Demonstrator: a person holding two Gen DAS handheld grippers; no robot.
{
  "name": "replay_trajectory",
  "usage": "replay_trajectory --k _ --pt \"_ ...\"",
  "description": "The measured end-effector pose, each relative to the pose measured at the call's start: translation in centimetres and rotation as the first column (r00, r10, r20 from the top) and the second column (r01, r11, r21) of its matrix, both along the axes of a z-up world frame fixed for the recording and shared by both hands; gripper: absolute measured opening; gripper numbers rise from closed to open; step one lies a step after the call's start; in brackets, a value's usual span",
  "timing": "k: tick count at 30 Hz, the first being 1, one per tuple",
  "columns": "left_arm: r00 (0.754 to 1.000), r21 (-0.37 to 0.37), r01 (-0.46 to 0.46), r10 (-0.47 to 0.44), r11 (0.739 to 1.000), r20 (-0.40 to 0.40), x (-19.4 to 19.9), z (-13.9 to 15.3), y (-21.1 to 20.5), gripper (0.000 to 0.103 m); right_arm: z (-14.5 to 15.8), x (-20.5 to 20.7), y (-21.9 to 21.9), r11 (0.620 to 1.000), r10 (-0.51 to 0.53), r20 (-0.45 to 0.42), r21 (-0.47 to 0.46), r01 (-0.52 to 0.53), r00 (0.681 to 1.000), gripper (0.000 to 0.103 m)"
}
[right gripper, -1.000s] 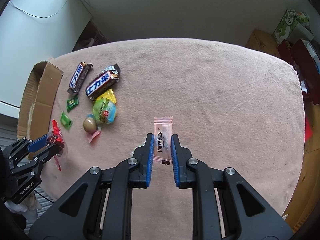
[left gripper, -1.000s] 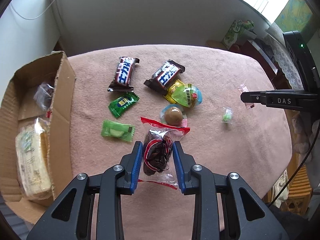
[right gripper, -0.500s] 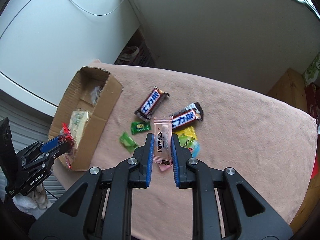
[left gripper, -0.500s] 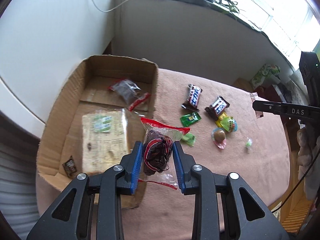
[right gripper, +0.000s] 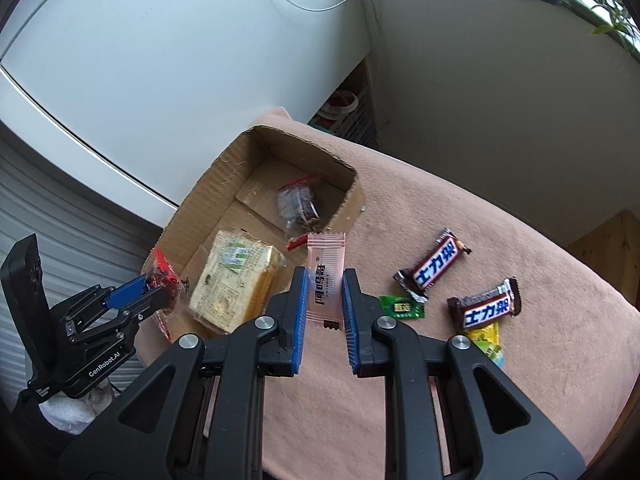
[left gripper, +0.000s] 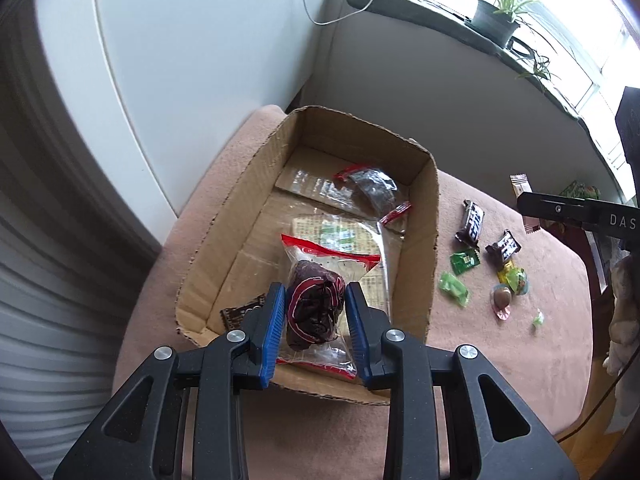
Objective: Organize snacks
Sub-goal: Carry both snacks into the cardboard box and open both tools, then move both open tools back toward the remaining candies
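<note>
Clamping lengthwise along their jaws, the left gripper (left gripper: 316, 316) holds a date packet (left gripper: 318, 304), the right gripper (right gripper: 325, 300) a pink sachet (right gripper: 326, 280).

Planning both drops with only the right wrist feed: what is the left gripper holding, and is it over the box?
Observer: The left gripper is shut on a clear, red-edged bag of dark dried fruit, held above the near end of the cardboard box.
Operator: Anything beneath it?
Observer: A small brown packet lies on the box floor beside it.
Operator: What do my fingers hide?
Observer: A round brown candy and a tiny green sweet on the cloth.
</note>
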State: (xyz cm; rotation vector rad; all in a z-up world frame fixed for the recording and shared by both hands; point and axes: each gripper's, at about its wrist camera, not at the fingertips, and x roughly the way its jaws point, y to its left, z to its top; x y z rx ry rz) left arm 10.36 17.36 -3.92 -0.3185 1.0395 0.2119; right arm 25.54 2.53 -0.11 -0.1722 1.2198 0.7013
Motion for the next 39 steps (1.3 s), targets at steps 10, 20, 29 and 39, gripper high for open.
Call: replay_trajectory --k 10,20,29,39 --pt "0.999 -0.011 -0.034 0.034 0.999 -0.013 -0.3 -0.8 2.0 0.029 -1.5 -0.5 5.6 0.996 0.088 -0.009 -0.034 -0.088 0.996 0.017" --pt "0.999 -0.014 -0.043 0.043 0.999 -0.021 -0.2 -0.9 2.6 0.036 -2.1 -0.3 7.0 0.992 0.121 -0.013 -0.036 -0.121 0.993 0.036" --pt "0.998 -0.007 -0.062 0.062 0.998 -0.025 -0.1 -0.7 2.9 0.061 -0.9 0.0 6.3 0.994 0.105 0.033 -0.034 -0.104 0.994 0.076" --pt "0.999 -0.002 -0.043 0.043 0.999 -0.007 0.3 0.1 2.0 0.061 -0.1 0.3 4.4 0.997 0.073 0.044 -0.032 -0.071 0.996 0.076"
